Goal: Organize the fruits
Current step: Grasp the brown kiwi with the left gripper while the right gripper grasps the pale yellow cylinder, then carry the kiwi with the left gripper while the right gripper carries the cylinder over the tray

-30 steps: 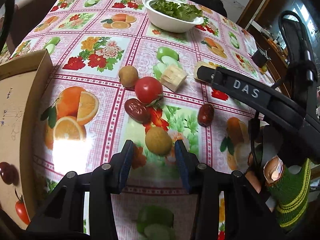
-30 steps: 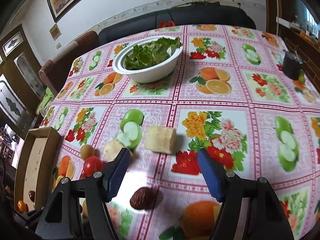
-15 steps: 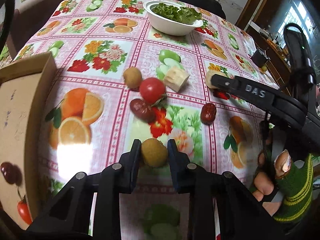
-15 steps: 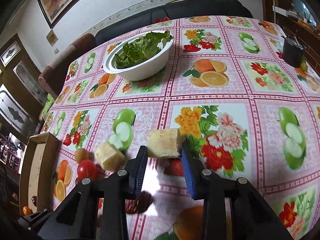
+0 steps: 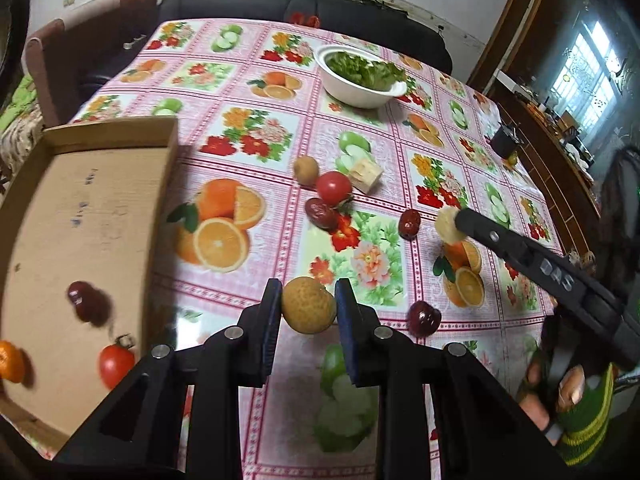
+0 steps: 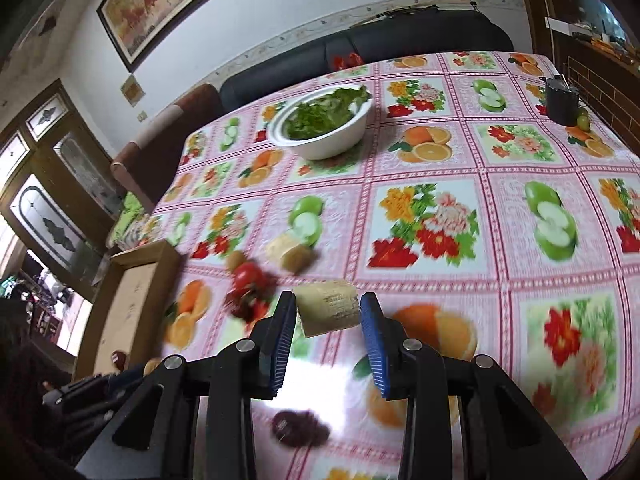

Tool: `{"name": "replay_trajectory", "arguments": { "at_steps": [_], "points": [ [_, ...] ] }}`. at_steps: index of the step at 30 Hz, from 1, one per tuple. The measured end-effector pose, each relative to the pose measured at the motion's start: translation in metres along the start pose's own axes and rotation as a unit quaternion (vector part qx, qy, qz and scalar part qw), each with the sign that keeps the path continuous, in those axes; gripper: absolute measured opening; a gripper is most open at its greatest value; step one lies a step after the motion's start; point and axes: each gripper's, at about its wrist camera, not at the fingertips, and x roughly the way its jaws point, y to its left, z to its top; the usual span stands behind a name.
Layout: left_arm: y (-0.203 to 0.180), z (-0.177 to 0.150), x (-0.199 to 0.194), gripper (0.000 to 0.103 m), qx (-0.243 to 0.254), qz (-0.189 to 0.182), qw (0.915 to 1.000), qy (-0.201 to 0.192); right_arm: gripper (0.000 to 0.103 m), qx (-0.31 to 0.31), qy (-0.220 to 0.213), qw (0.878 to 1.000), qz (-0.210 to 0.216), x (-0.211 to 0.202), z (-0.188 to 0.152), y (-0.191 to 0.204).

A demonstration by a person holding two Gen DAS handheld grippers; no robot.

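Currently, by item:
Left gripper [image 5: 308, 308]: clamped on a round tan longan-like fruit [image 5: 308, 310], held above the tablecloth [image 5: 256, 92] near the box's right wall.
Right gripper [image 6: 327, 322]: closed on a pale cut cylinder of fruit [image 6: 327, 309], lifted over the table.
Cardboard box [image 5: 160, 200]: open, on the table's left; holds a dark red date [image 5: 80, 300], a tomato [image 5: 116, 364] and an orange fruit [image 5: 11, 361] at its edge.
White bowl [image 5: 352, 92]: far side, filled with green leaves [image 5: 360, 67].
Loose on cloth: second tan fruit [image 5: 306, 170], tomato [image 5: 334, 188], pale chunk [image 5: 366, 174], three dates [image 5: 320, 213].
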Motion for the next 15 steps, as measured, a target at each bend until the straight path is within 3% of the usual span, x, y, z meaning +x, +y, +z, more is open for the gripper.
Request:
{"name": "replay_trajectory", "arguments": {
  "at_steps": [15],
  "points": [
    [0.019,-0.014,-0.04,0.024,-0.005,0.04,0.9986,-0.035,0.034,-0.027,-0.006,0.999,0.046,-0.044,-0.03,0.046]
  ]
}}
